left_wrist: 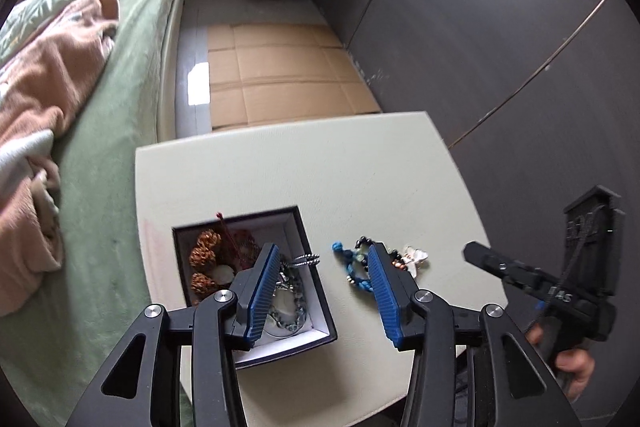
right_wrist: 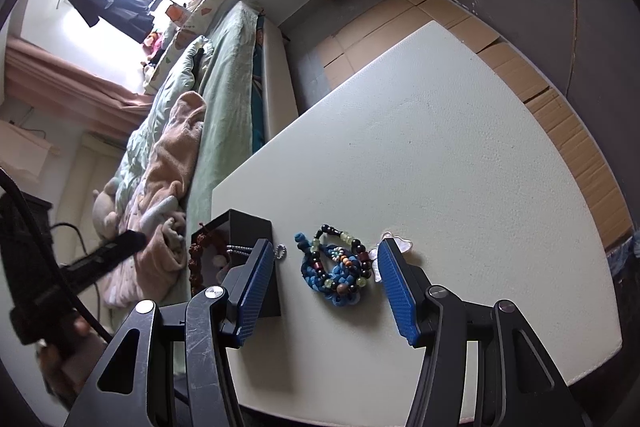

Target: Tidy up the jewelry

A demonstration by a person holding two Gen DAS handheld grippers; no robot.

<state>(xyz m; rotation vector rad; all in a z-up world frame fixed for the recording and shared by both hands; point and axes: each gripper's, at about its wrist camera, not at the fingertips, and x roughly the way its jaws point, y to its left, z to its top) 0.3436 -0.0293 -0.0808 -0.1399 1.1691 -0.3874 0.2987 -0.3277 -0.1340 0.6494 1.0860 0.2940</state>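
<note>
Now, with the box as your landmark, read each item as follows.

Box [left_wrist: 308,259]: your square dark box with a pale lining sits open on the white bench [left_wrist: 320,167], close to the bench edge that faces the bed [left_wrist: 120,147].

Box contents: brown knobbly beads [left_wrist: 204,255] lie in the part of the box toward the bed; a glassy bead strand [left_wrist: 288,311] lies in the part toward you; a twisted silver cord [left_wrist: 306,259] drapes over the box wall on the side away from the bed.

Beaded bracelets [right_wrist: 336,267]: a tangle of blue braided cord with black, green and brown beads rests on the bench just beside the box, on the side away from the bed, apart from the box wall.

White charm [right_wrist: 400,245]: a pale, petal-shaped piece lies touching the bracelets, on their side farther from the box.

Left gripper [left_wrist: 322,259]: your fingers stand wide apart, holding nothing; one blue pad [left_wrist: 264,291] hangs over the box, the other over the bracelets.

Right gripper [right_wrist: 326,259]: your fingers are spread and empty; the bracelets lie between them in the right wrist view, one pad in front of the box, the other beside the white charm.

Cardboard [left_wrist: 280,75]: flattened sheets cover the floor beyond the bench, well apart from the box.
</note>
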